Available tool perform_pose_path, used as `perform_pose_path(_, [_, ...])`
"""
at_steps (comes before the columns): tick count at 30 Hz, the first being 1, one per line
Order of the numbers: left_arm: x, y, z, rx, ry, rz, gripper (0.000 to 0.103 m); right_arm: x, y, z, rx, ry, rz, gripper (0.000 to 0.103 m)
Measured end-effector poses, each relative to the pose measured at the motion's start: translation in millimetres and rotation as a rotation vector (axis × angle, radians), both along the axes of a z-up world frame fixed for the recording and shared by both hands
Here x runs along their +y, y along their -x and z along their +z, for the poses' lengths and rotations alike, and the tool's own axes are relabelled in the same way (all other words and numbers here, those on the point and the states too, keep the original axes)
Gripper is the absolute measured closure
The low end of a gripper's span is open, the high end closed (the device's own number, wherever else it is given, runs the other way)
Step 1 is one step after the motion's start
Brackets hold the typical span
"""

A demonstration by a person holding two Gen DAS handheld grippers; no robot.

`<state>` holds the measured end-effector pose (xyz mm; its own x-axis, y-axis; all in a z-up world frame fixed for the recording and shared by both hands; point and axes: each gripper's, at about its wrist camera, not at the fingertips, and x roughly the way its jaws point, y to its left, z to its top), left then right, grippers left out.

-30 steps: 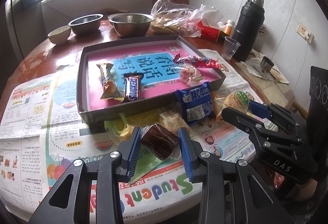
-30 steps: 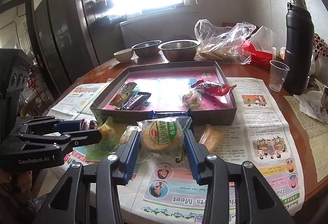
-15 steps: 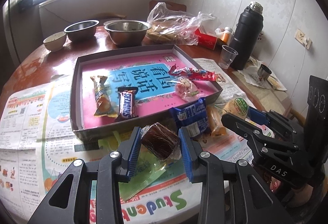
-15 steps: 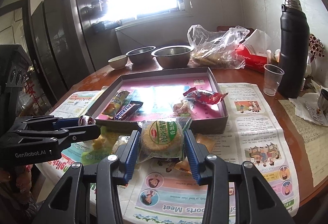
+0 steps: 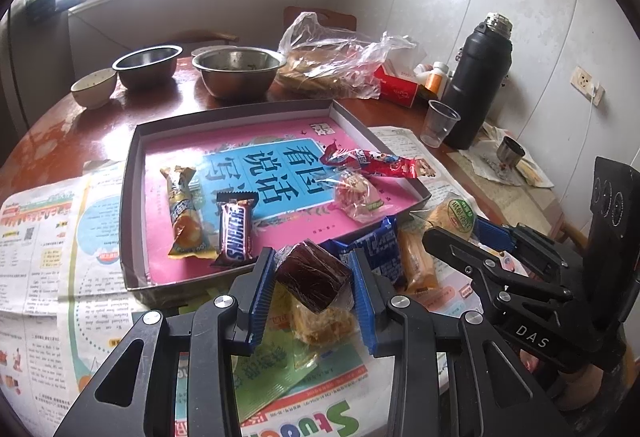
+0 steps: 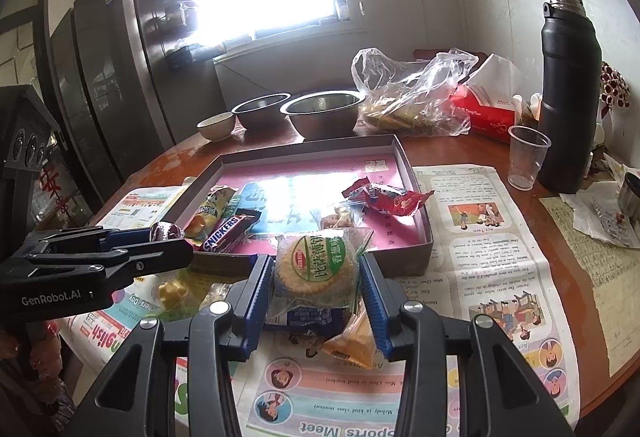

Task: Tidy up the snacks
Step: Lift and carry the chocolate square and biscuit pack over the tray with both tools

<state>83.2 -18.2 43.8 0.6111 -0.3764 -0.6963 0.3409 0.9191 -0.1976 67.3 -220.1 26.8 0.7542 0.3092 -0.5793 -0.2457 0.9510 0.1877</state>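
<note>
My left gripper point(image 5: 313, 291) is shut on a dark brown wrapped cake point(image 5: 313, 275), held above the newspaper just in front of the grey tray point(image 5: 130, 205). My right gripper point(image 6: 316, 279) is shut on a round cracker pack with a green label point(image 6: 316, 269), also lifted near the tray's front edge. Inside the tray lie a Snickers bar point(image 5: 236, 233), a yellow-wrapped snack point(image 5: 182, 211), a red wrapper point(image 5: 372, 161) and a clear-wrapped biscuit point(image 5: 358, 193). A blue packet point(image 5: 378, 243), an orange cake point(image 5: 414, 263) and a yellow cake point(image 5: 320, 321) lie loose on the newspaper.
Behind the tray stand two steel bowls point(image 5: 236, 73), a small ceramic bowl point(image 5: 94, 87), a clear plastic bag point(image 5: 336, 61) and a red tissue box point(image 5: 398, 87). A black thermos point(image 5: 478, 81) and plastic cup point(image 5: 438, 123) stand at the right. Newspaper point(image 5: 40, 237) covers the near table.
Both grippers have risen a little and shifted with their snacks still held; the tray and loose snacks now sit lower and closer in both views.
</note>
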Motion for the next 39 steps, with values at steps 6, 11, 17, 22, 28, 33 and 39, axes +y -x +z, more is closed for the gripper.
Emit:
perform_pose_path(6, [-1,-8,1,-0.01,0.013,0.002,0.065,-1,-7,-1,0.007,-0.005,-0.009,0.059])
perform_pose_path(11, [-1,-15,1,-0.016,0.027,-0.004,0.065,-2,-12,-3,0.012,-0.007,-0.018,0.059])
perform_pose_path(17, [4,-25,-1,-0.019,0.054,0.013,0.065,-2,-19,-4,0.016,-0.006,-0.033,0.059])
perform_pose_path(22, [9,-36,-5,-0.014,0.084,0.028,0.065,-1,-27,-3,0.016,-0.007,-0.046,0.059])
perform_pose_path(28, [16,-47,-9,-0.007,0.121,0.048,0.065,-2,-38,-1,0.016,-0.007,-0.062,0.059])
perform_pose_path(33, [19,-55,-14,0.016,0.148,0.057,0.065,-3,-47,3,0.008,-0.002,-0.073,0.059])
perform_pose_path(39, [23,-61,-17,0.025,0.154,0.075,0.065,-8,-57,9,-0.011,-0.003,-0.083,0.059])
